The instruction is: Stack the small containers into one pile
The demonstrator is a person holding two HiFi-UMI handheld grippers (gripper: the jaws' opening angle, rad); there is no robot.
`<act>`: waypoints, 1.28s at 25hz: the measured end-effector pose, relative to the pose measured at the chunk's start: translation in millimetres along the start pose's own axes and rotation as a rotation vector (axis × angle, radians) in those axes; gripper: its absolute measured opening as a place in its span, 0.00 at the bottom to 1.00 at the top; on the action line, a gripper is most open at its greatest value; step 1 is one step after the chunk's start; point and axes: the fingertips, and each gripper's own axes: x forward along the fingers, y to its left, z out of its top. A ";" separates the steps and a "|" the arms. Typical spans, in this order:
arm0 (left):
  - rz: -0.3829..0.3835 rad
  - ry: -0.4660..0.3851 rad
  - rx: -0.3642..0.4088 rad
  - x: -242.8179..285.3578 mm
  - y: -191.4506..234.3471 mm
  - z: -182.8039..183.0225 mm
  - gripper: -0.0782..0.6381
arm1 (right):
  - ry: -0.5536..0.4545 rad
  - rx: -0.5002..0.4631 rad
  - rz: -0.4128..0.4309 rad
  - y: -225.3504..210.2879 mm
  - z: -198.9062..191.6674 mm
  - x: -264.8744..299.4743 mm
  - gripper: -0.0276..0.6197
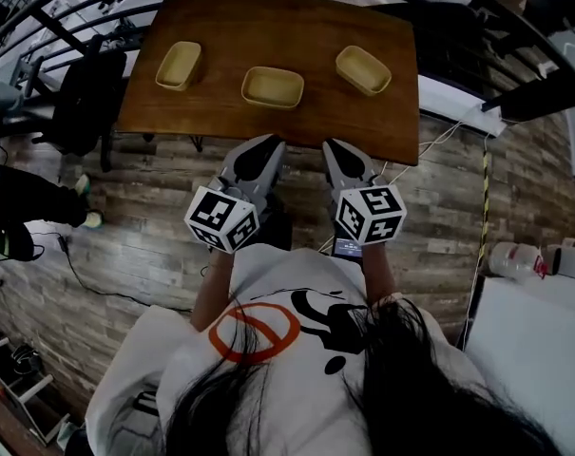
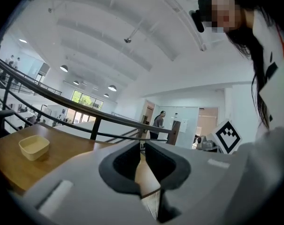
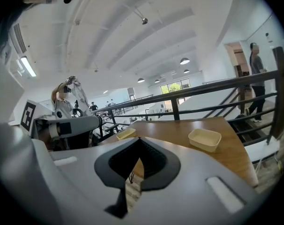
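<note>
Three containers (image 1: 273, 86), seemingly light, thin-walled and best pinched at a rim, sat apart on the table (image 1: 297, 31) as the left gripper (image 1: 266, 148) and right gripper (image 1: 336, 150) hung closed, empty, short of it.

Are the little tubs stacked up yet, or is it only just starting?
Only just starting. Nothing looks done: the left container, the middle container and the right container sit apart in a row on the wooden table. Nothing is in hand: the left gripper and the right gripper are shut and empty, near the table's front edge. All the stacking is left to do.
</note>
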 end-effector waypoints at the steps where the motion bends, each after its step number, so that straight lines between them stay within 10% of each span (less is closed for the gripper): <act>1: -0.008 0.000 -0.002 4.5 10.9 4.2 0.13 | 0.002 0.002 -0.010 -1.3 4.0 9.9 0.07; 17: -0.138 0.066 -0.005 75.0 86.7 18.3 0.13 | 0.017 0.052 -0.173 -49.3 26.5 81.3 0.07; 32: -0.013 0.093 -0.028 128.4 98.6 10.7 0.13 | 0.234 -0.109 -0.210 -180.8 -4.4 119.1 0.17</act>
